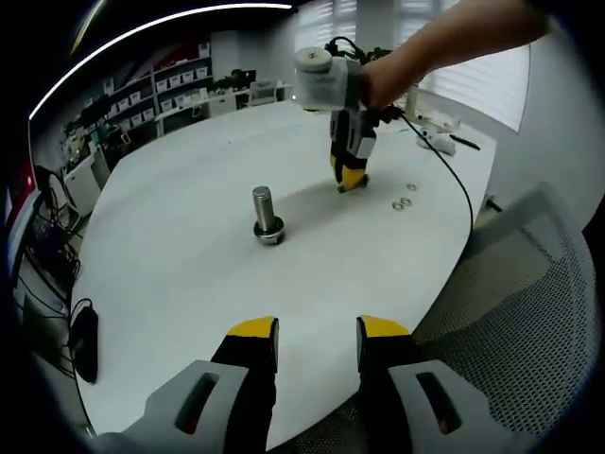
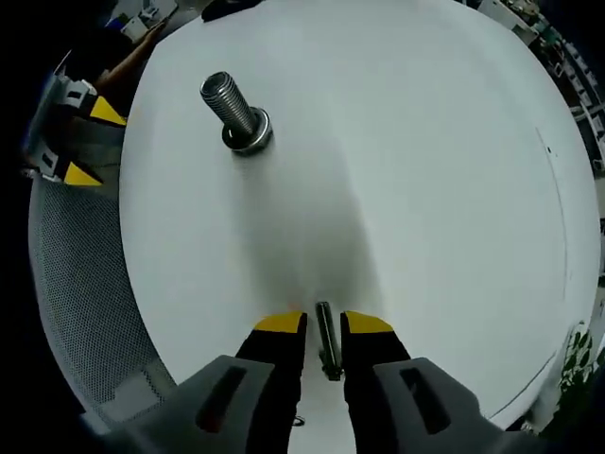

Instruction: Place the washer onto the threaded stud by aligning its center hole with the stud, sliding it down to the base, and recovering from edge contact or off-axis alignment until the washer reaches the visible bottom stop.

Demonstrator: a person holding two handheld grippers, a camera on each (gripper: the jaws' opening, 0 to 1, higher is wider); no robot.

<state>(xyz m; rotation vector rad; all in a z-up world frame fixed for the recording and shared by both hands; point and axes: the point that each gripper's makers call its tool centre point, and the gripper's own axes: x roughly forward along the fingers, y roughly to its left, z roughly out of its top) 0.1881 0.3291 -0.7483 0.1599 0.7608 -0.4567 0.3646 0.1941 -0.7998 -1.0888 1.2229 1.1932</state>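
Washer (image 2: 327,340) pinched on edge, well apart from the stud (image 2: 233,112).
My right gripper (image 2: 322,324) holds it narrowly; it could twist out. Left gripper (image 1: 318,329) jaws wide, empty.

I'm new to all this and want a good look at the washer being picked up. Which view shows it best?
The right gripper view: the washer stands edge-on between the right gripper tips, close up. In the left gripper view that gripper is far off on the table, its washer too small to make out.
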